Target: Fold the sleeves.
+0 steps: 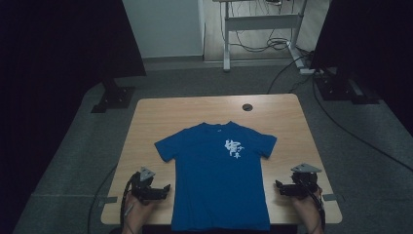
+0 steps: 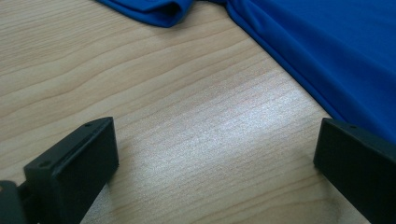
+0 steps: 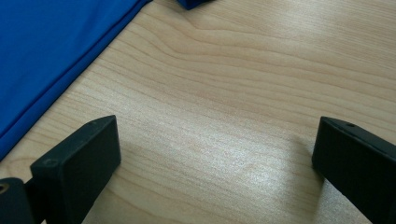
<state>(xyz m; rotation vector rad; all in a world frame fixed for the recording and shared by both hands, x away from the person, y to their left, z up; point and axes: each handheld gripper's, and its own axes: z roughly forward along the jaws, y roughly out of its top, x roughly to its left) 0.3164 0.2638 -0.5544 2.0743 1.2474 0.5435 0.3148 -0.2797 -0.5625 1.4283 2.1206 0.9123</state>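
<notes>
A blue T-shirt (image 1: 219,170) with a white print on the chest lies flat and face up in the middle of the wooden table (image 1: 151,117), its hem at the near edge. My left gripper (image 1: 163,191) rests on the table just left of the shirt's side seam, jaws wide open over bare wood. In the left gripper view the shirt's body (image 2: 336,51) and one sleeve (image 2: 159,11) lie ahead of the open left gripper (image 2: 215,154). My right gripper (image 1: 281,187) sits right of the shirt, open too. The right gripper view has the shirt's edge (image 3: 51,51) at its left and the right gripper (image 3: 215,154) empty.
A round cable hole (image 1: 247,107) sits near the table's far edge. Dark stands (image 1: 114,95) and cables (image 1: 341,126) lie on the carpet beyond the table, with a white desk frame (image 1: 258,24) at the back. Bare wood flanks the shirt on both sides.
</notes>
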